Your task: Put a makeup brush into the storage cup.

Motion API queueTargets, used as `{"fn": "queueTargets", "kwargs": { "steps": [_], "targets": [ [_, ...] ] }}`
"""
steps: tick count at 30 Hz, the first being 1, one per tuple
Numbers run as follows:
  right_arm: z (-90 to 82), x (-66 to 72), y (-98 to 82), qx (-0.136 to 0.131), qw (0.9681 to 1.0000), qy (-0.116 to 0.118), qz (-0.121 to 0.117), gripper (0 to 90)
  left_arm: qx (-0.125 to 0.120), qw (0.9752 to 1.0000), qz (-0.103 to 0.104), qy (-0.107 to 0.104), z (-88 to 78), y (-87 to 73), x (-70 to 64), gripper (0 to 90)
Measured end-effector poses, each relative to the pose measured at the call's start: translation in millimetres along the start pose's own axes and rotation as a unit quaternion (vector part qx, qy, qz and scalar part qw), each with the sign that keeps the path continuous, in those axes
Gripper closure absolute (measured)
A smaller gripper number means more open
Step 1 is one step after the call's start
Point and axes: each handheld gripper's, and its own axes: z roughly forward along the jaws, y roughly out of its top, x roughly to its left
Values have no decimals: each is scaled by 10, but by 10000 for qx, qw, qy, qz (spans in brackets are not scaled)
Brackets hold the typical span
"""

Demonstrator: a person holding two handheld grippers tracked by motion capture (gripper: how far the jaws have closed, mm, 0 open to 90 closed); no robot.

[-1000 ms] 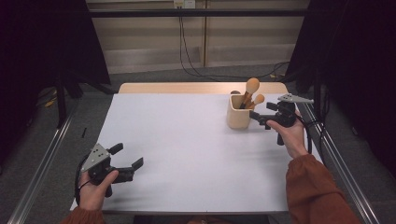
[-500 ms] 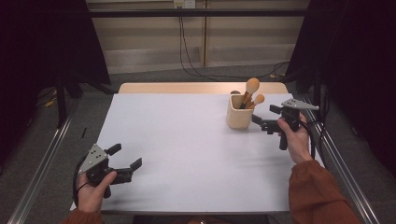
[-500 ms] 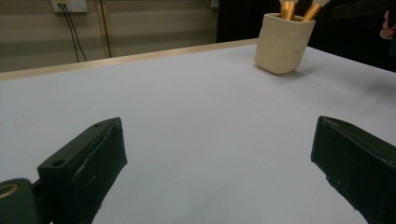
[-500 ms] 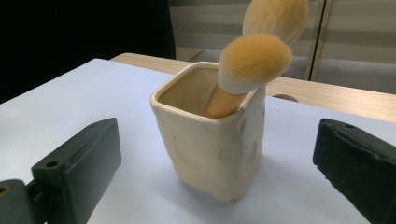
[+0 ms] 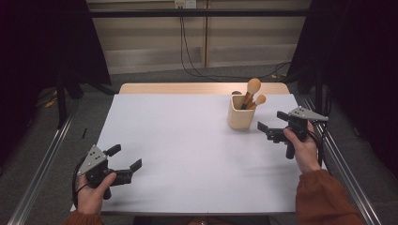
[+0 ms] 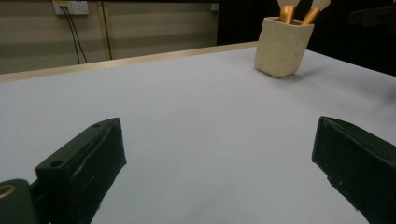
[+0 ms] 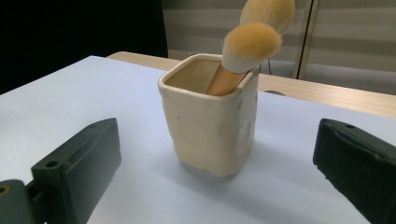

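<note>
A cream square cup (image 5: 241, 112) (image 7: 210, 124) (image 6: 282, 45) stands upright at the table's far right and holds brushes (image 5: 252, 87) (image 7: 251, 43) with orange bristle heads and wooden handles. My right gripper (image 5: 272, 122) (image 7: 215, 177) is open just right of the cup, jaws pointing at it and apart from it, nothing between them. My left gripper (image 5: 124, 158) (image 6: 219, 182) is open near the table's front left corner, resting low over the white surface, empty.
The white tabletop (image 5: 187, 150) has a wooden strip (image 5: 202, 88) along its far edge. Metal rails (image 5: 42, 168) run along both sides of the table. Cables (image 5: 187, 42) hang down the back wall. Dark curtains stand to the left and right.
My right gripper has drawn back from the cup, toward the right and nearer the person. The left gripper has stayed put.
</note>
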Motion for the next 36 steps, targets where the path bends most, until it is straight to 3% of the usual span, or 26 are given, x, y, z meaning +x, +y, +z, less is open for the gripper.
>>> {"fn": "queueTargets", "kwargs": {
  "steps": [14,36],
  "targets": [
    [-218,192,-225,-23,9999,102,45,8,-15,10000,26,28,-20,3,-18,26],
    [-621,331,-505,-111,9997,-125,181,7,-19,9999,-19,109,-79,-13,-53,26]
  ]
}}
